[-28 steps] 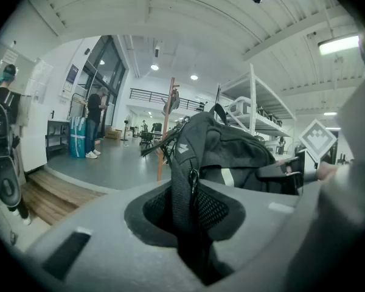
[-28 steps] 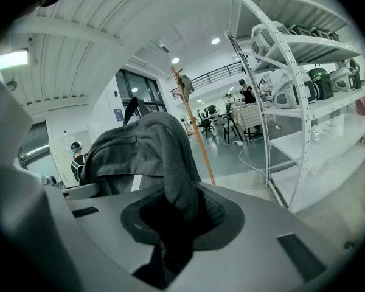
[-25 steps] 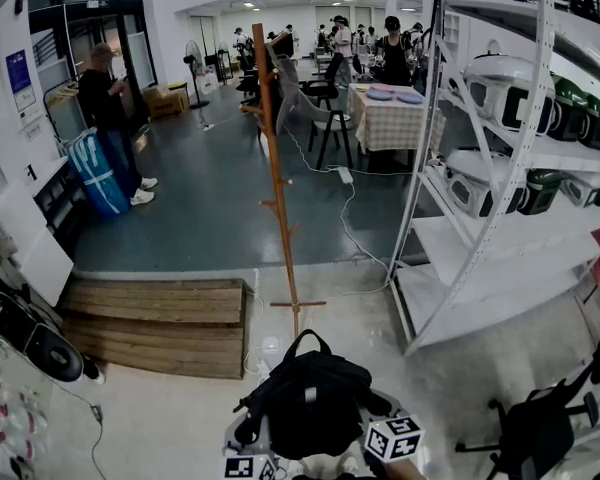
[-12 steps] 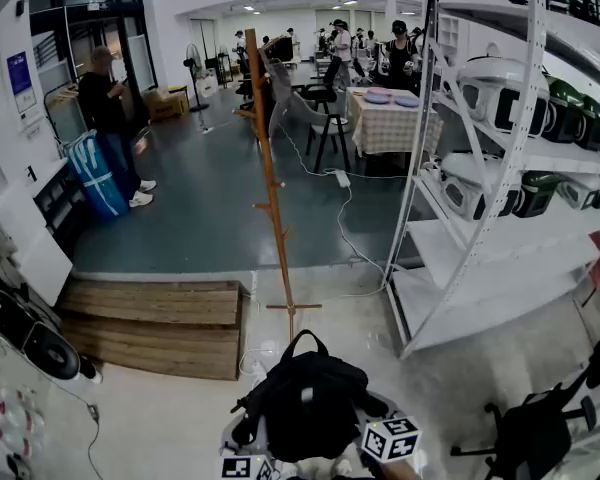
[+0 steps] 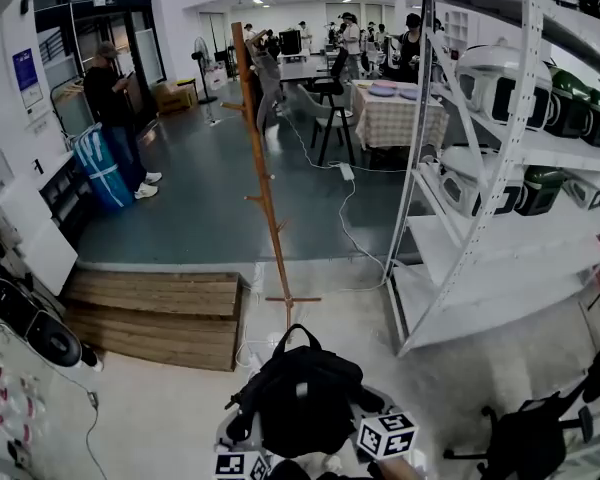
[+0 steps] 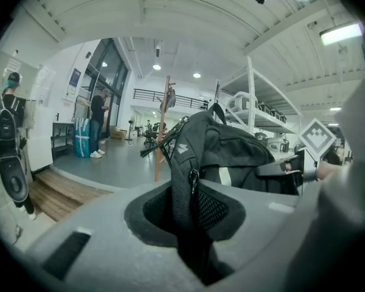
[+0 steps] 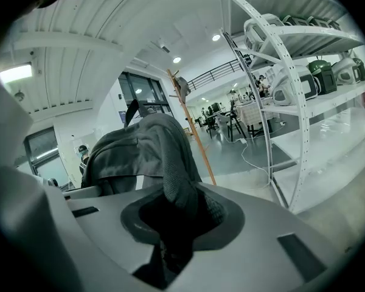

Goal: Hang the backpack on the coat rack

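A black backpack point(image 5: 302, 400) hangs between both grippers at the bottom of the head view, its top handle up. My left gripper point(image 6: 188, 224) is shut on a backpack strap point(image 6: 181, 181); the bag point(image 6: 231, 157) bulges to its right. My right gripper point(image 7: 170, 224) is shut on the other strap point(image 7: 179, 190), with the bag point(image 7: 134, 154) to its left. The tall wooden coat rack point(image 5: 263, 193) stands straight ahead just beyond the bag, with pegs up its pole and a cross foot point(image 5: 290, 300). It also shows as a coat rack point(image 6: 160, 132) and a coat rack point(image 7: 193, 129) in the gripper views.
A white metal shelving unit point(image 5: 480, 178) with appliances stands close on the right. A low wooden step point(image 5: 155, 313) lies left of the rack. A black office chair point(image 5: 535, 433) sits at lower right. White cables point(image 5: 350, 228) trail over the floor. A person point(image 5: 110, 98) stands far left.
The coat rack and the floor have slid nearer and slightly left in the head view as I carried the backpack towards it. Both grips are unchanged.
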The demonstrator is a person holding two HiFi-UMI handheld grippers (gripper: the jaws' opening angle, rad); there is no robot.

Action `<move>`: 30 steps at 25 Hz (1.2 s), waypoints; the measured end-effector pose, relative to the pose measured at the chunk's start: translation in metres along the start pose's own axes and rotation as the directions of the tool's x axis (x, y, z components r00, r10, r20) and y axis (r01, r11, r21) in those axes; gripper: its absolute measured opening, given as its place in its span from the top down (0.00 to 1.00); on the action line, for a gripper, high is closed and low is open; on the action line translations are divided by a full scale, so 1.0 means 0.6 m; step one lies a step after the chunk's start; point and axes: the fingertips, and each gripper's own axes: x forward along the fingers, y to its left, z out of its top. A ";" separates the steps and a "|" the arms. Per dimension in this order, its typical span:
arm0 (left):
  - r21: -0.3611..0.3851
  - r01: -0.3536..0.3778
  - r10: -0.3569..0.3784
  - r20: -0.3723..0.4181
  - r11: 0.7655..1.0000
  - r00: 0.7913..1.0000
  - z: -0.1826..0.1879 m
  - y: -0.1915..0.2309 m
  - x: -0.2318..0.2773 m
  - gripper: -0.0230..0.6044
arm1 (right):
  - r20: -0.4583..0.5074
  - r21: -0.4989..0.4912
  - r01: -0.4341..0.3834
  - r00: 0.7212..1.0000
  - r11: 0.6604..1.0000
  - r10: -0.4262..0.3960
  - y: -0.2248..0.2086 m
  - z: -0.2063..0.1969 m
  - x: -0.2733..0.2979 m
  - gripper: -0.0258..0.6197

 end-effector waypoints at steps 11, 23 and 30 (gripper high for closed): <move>-0.014 -0.010 0.010 -0.017 1.000 1.000 0.006 -0.040 0.051 0.85 | -0.010 0.009 -0.010 1.000 1.000 0.010 -0.060 0.023 0.020 0.84; -0.028 0.016 -0.017 -0.037 0.999 0.999 0.038 0.023 0.189 0.85 | -0.025 0.004 0.020 1.000 1.000 -0.020 -0.087 0.082 0.148 0.84; -0.012 0.022 -0.022 -0.028 1.000 0.999 0.093 0.090 0.281 0.85 | -0.013 0.000 0.014 1.000 1.000 -0.014 -0.083 0.146 0.262 0.84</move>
